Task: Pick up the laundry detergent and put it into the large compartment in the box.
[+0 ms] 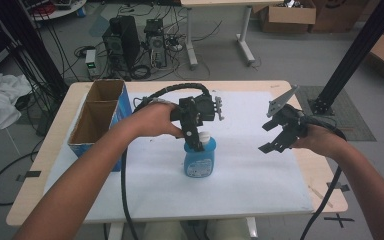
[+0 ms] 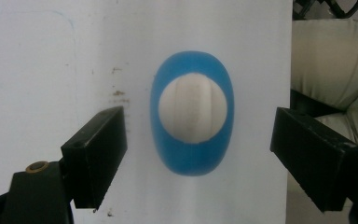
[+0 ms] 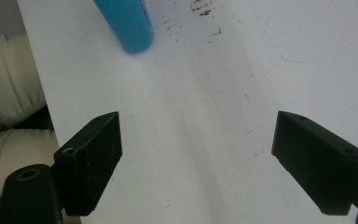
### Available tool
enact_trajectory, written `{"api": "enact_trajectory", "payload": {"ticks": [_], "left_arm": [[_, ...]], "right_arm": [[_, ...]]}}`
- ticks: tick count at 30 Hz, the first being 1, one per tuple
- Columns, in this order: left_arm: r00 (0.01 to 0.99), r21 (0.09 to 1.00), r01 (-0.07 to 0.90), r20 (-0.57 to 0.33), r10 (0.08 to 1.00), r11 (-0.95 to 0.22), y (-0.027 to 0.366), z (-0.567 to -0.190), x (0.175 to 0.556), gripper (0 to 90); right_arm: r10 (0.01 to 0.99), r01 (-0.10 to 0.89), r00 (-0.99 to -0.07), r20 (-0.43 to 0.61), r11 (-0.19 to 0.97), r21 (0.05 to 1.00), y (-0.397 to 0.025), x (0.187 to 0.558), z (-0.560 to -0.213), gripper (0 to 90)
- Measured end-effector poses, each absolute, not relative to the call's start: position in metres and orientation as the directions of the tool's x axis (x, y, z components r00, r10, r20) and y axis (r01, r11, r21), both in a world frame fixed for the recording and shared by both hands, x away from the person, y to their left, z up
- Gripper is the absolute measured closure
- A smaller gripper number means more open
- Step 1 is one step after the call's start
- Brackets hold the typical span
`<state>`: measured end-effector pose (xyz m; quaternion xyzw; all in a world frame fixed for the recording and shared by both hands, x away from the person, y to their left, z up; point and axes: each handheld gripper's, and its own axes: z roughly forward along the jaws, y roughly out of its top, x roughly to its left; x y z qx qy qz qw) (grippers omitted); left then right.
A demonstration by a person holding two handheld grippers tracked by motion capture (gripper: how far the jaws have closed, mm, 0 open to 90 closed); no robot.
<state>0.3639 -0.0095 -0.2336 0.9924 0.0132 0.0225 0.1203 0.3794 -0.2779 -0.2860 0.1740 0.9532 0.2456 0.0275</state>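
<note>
Your left gripper (image 1: 196, 142) hangs straight above a blue bottle (image 1: 200, 159) with a white cap (image 2: 192, 108), pointing down at it, jaws spread wide with nothing between them yet. In the left gripper view you look directly down on the cap, which sits roughly centred in the gap, a little nearer the jaw on the left of that view, and clear of both. The bottle stands upright on a white sheet (image 1: 260, 175) covering the table, directly under this gripper and off to the side of your right gripper (image 1: 280, 137). That right gripper is held above the sheet, well apart from the bottle, jaws also wide and empty; in its own view the bottle's base (image 3: 127, 23) appears far ahead, beyond its left jaw. An open cardboard box (image 1: 96, 117) sits beyond your left hand (image 1: 152, 120), on the side away from your right gripper. The likely risk is tipping: the bottle is tall on a narrow base, so if one jaw reaches it before the other as you close, it could be pushed over. Gripping only the rounded cap may also let it slip out when lifted; lowering further onto the blue shoulder looks safer.
</note>
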Motion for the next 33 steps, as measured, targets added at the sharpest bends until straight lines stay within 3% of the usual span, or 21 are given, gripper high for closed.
{"api": "enact_trajectory", "payload": {"ticks": [33], "left_arm": [[0.999, 0.184, 0.037, 0.008, 0.039, -0.982, -0.026, -0.279, 0.369, 19.5]], "right_arm": [[0.342, 0.317, -0.939, 0.036, 0.819, 0.479, -0.277, 0.382, -0.291, 15.8]]}}
